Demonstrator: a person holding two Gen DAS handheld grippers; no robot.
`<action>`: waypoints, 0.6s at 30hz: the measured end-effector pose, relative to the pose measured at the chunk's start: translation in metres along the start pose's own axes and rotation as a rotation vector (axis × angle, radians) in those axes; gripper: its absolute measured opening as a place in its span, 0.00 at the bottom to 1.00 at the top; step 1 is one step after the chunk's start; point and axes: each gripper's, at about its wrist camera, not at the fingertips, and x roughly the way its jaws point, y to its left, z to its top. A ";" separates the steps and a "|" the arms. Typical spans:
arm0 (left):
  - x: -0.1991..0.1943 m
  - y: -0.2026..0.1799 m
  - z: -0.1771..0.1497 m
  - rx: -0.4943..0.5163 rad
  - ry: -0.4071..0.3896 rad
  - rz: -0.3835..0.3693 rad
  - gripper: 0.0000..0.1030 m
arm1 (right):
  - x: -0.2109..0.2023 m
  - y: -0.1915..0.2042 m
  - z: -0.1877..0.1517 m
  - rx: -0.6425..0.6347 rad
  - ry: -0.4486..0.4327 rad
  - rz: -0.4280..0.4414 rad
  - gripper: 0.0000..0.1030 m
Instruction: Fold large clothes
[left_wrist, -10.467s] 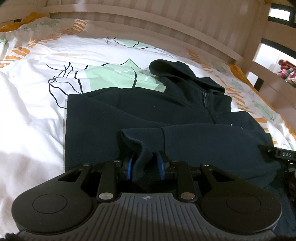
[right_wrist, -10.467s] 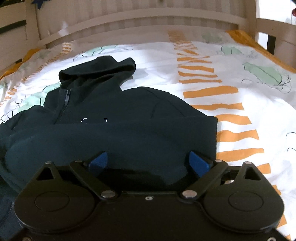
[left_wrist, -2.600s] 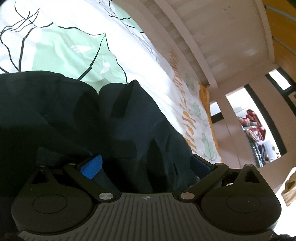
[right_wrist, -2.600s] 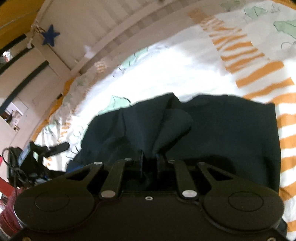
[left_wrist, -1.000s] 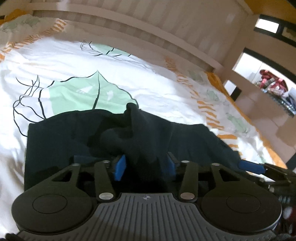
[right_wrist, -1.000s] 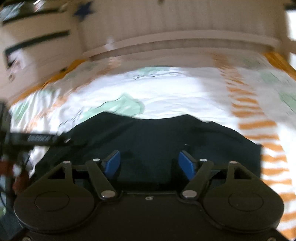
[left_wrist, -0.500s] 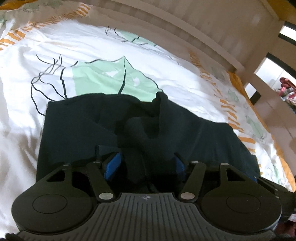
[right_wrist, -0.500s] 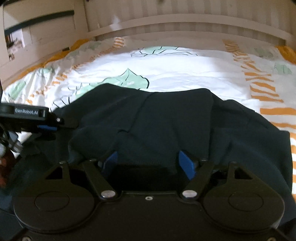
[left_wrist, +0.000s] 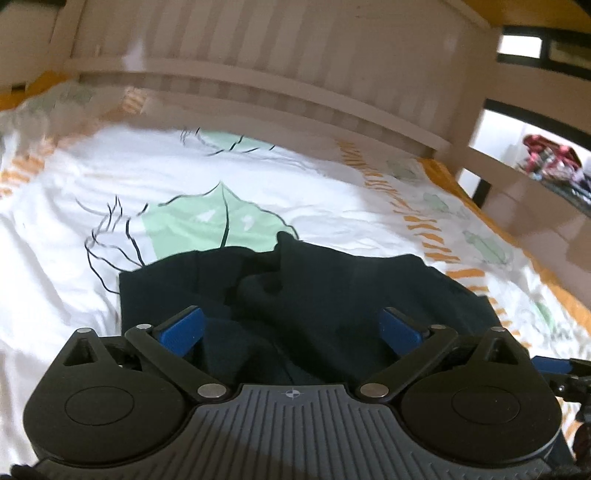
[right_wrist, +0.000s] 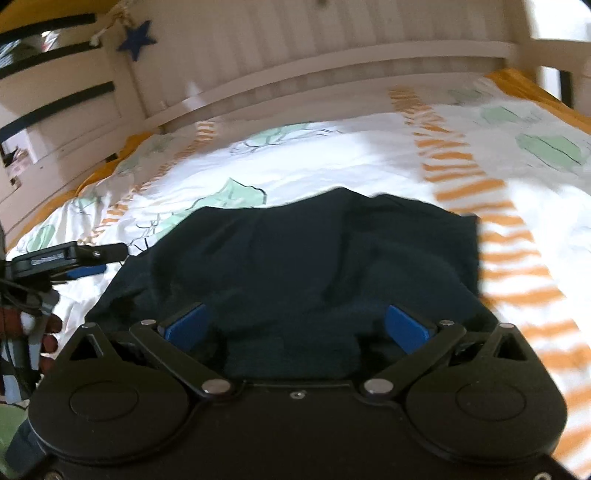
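Left gripper (left_wrist: 291, 326): jaws spread wide, just opened out; blue pads (left_wrist: 181, 328) sit far apart at lower left and lower right of the left wrist view. Dark fabric lies between them, but neither pad presses on it. Nothing gripped.

Right gripper (right_wrist: 295, 326): same story, jaws wide, just opened out, blue fingertips (right_wrist: 406, 326) clear of the cloth on both sides. A rumpled hump of fabric sits between them, loose, not pinched.

The dark navy hoodie (left_wrist: 332, 291) lies folded into a compact, roughly rectangular bundle on the bed, filling the lower middle of both views right in front of each gripper. In the left wrist view a small peak of fabric sticks up at its far edge, with creased folds in the middle. In the right wrist view (right_wrist: 314, 258) its top surface is lumpy and its right edge is straight.

Under it is a white duvet (left_wrist: 314, 192) with a green leaf print with black outlines, just beyond the hoodie's far left edge, and orange dashed stripes (right_wrist: 498, 236) down the right side of both frames.

The left gripper's body also shows in the right wrist view at mid left (right_wrist: 70, 258), just beside the hoodie's left edge. In the left wrist view a blue tip of the other gripper pokes in at the lower right edge.

A white slatted bed frame (left_wrist: 258, 88) runs across the top of both views. A dark blue star (right_wrist: 138, 35) hangs on it at upper left in the right wrist view. Both frames are motion-blurred.
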 end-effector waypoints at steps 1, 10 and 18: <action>-0.007 -0.003 -0.001 0.013 -0.005 -0.001 1.00 | -0.005 -0.002 -0.004 0.008 0.006 -0.010 1.00; -0.068 -0.018 -0.023 -0.021 0.023 -0.001 1.00 | -0.052 -0.016 -0.029 0.068 0.057 -0.094 1.00; -0.098 -0.004 -0.060 -0.110 0.123 0.031 1.00 | -0.080 -0.026 -0.046 0.126 0.096 -0.146 1.00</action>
